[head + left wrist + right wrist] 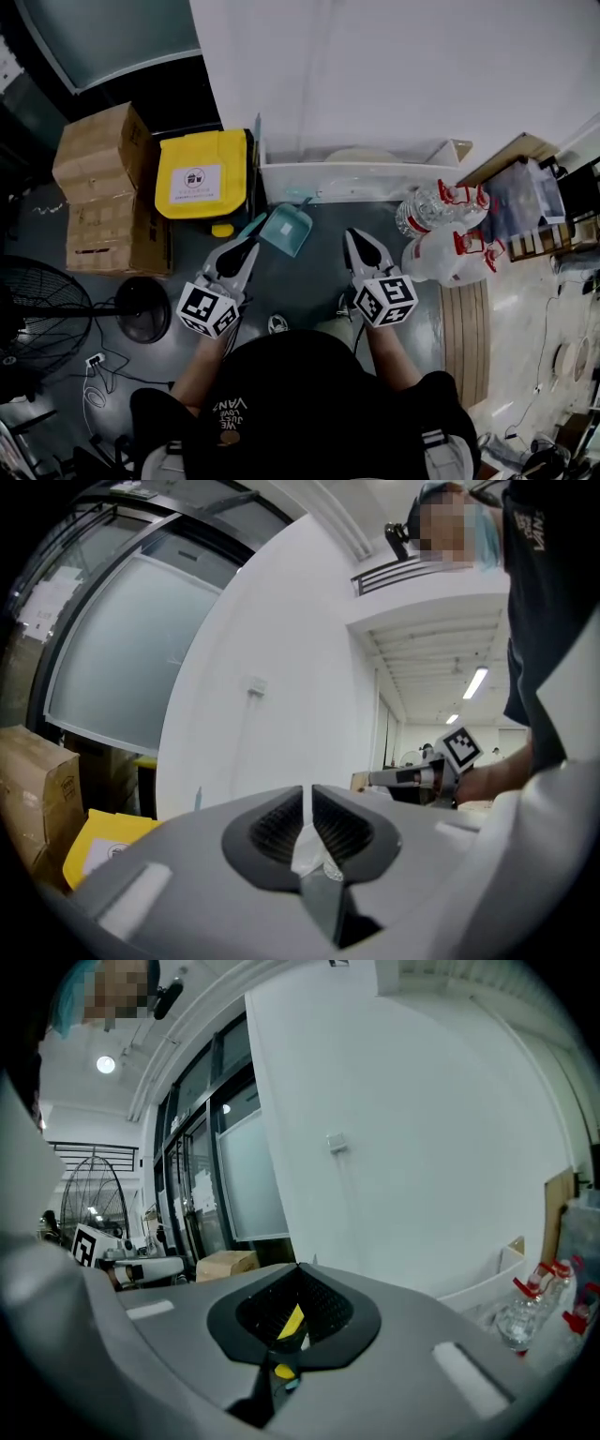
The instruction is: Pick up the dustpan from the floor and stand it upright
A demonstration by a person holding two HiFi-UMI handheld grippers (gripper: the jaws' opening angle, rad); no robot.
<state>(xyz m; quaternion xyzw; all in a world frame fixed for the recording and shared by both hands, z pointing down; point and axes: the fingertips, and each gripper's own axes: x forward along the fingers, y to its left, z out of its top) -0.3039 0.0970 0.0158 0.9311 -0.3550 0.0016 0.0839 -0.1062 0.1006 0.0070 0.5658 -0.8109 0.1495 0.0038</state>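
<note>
Nearest, the left gripper (246, 249) and right gripper (359, 240) are held side by side, well apart, both pointing towards the wall (394, 66). In the left gripper view, that gripper's jaws stand almost together with a thin slit between them and nothing in it. The right gripper's jaws are closed tip to tip and empty. Beyond and between the tips, the teal dustpan (287, 229) sits on the dark floor (309, 281), held by neither gripper, its handle angled towards the left gripper. From above I cannot tell whether it stands or lies. Just behind it a white trough (356, 180) runs along the wall. A yellow bin (201, 175) is to the left and bottles (441, 208) to the right.
</note>
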